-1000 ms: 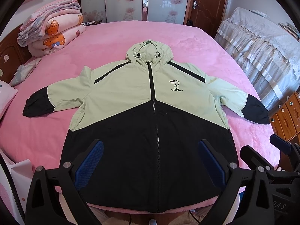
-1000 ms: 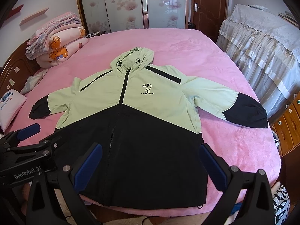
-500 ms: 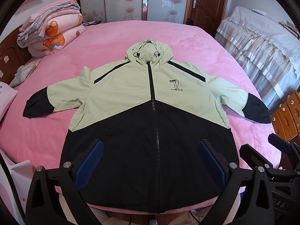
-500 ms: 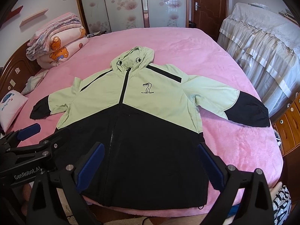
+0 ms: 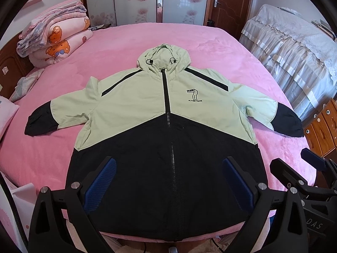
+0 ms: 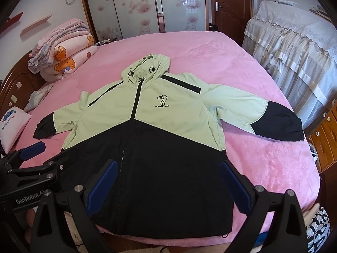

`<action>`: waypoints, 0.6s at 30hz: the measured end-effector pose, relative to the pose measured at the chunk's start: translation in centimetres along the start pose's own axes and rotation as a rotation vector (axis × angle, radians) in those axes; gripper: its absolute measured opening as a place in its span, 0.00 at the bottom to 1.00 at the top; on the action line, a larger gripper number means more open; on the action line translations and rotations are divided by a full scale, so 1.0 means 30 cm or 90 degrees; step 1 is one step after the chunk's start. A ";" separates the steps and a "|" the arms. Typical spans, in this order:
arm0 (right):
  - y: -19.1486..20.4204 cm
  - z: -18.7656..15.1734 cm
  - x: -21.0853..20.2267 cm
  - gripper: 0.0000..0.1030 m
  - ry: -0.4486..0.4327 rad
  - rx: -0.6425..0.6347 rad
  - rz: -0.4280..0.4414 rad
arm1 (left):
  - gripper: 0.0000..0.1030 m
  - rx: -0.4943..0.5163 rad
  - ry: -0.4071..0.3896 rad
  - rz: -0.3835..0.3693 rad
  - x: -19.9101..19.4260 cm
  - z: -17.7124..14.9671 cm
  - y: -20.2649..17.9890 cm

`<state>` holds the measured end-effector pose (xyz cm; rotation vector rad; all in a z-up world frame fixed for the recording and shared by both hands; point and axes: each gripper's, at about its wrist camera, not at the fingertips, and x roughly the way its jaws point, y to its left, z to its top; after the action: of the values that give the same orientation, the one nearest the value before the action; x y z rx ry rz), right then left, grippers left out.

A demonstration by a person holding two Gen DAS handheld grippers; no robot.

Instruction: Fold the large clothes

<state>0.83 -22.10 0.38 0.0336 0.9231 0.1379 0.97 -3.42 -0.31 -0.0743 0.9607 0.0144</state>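
Note:
A hooded jacket, pale green above and black below, lies flat and zipped on the pink bed, hood at the far side, both sleeves spread out. It also shows in the right wrist view. My left gripper is open and empty, held above the black hem. My right gripper is open and empty above the hem too, a little to the right. The right gripper shows at the right edge of the left wrist view; the left gripper shows at the left of the right wrist view.
Folded quilts are stacked at the bed's far left. A small pillow lies at the left edge. A lace-covered piece of furniture and wooden drawers stand to the right. A door is behind.
Both grippers have drifted slightly forward and up over the hem. The jacket has not moved.

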 end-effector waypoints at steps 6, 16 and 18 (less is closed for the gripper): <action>-0.029 0.017 -0.010 0.95 -0.013 -0.001 0.002 | 0.97 0.008 -0.008 0.011 -0.004 0.035 -0.039; -0.127 0.104 -0.068 0.95 -0.065 0.009 -0.007 | 0.97 0.010 -0.082 -0.006 -0.058 0.143 -0.116; -0.145 0.126 -0.081 0.95 -0.075 0.007 -0.008 | 0.97 0.022 -0.097 -0.014 -0.075 0.168 -0.141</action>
<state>2.83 -26.62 4.21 0.0455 0.8058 0.1186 4.00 -7.24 4.66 -0.0514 0.8076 -0.0171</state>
